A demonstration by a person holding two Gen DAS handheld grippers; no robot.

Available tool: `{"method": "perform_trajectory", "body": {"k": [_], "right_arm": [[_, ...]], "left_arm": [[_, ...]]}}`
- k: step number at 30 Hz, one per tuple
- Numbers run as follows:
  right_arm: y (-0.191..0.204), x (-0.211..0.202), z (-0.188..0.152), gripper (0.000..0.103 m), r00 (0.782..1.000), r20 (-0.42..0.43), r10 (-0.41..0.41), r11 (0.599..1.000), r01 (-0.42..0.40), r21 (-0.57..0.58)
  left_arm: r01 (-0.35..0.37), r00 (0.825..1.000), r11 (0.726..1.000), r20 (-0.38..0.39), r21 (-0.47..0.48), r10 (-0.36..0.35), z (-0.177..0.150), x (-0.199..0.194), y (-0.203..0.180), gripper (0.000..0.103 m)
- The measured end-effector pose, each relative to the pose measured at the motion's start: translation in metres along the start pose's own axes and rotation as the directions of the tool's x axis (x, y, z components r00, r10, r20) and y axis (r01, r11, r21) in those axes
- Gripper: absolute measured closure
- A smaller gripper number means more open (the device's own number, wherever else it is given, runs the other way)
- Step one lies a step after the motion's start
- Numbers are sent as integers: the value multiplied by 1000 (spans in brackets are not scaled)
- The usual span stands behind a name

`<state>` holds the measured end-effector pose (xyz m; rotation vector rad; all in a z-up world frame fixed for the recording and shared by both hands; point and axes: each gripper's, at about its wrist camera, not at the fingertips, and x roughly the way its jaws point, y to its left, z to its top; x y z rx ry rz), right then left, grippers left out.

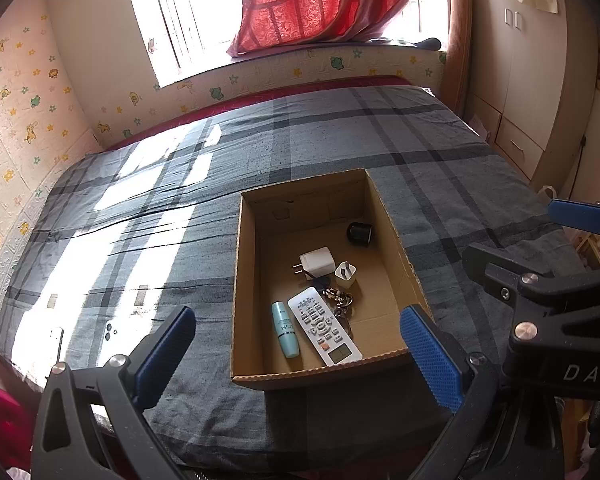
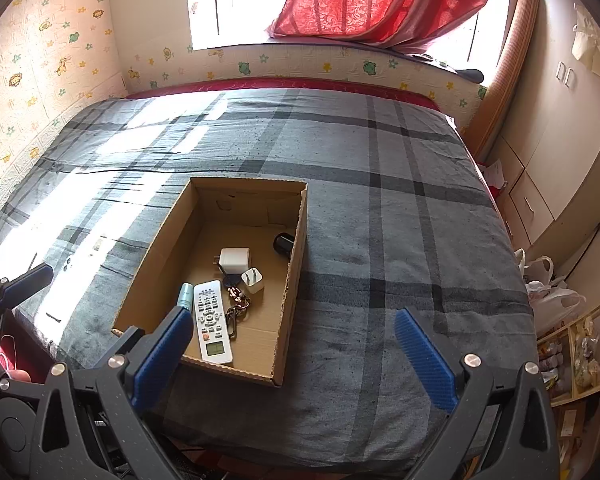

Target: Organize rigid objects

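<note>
The left claw (image 1: pixel 298 354) hangs with its 2 blue-padded fingers spread wide and nothing between them, just above the near edge of the bed (image 1: pixel 172 216). The right claw (image 2: pixel 294 354) is likewise spread wide and empty, hovering over the bed's near edge, its left finger overlapping the near left corner of the cardboard box (image 2: pixel 290 292) in the view. From the left wrist camera, the right claw's body shows at the right side, beside the box.

The open box (image 1: pixel 396 236) sits on the grey plaid bedcover, near the front edge. Inside it, toward the near end, lie a white remote control (image 1: pixel 324 326) with its screen end nearest the claws, a pale teal tube (image 1: pixel 285 329) just to its left, and a bunch of keys (image 1: pixel 342 304) touching the remote's right side. Further in sit a larger white plug adapter (image 1: pixel 316 262) and a smaller white charger cube (image 1: pixel 346 275) just right of it. A small black round object (image 1: pixel 359 233) rests against the box's right wall, apart from the rest.

On the bedcover left of the box, in a sunlit patch, lies a phone (image 1: pixel 109 334), with a second flat white item (image 1: pixel 55 340) near the bed's left edge.
</note>
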<state>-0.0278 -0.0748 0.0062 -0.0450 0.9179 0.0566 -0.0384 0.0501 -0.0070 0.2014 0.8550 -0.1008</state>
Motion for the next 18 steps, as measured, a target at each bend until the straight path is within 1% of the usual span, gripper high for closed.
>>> {"method": "perform_trajectory", "body": {"k": [13, 18], "right_arm": [[-1, 4, 4, 0, 1000, -4, -1, 1000, 1, 1], [-4, 7, 4, 0, 1000, -5, -1, 1000, 1, 10]], "left_arm": [[6, 1000, 1000, -6, 1, -6, 3, 3, 0, 0], [18, 1000, 1000, -4, 14, -18, 4, 5, -3, 0]]}}
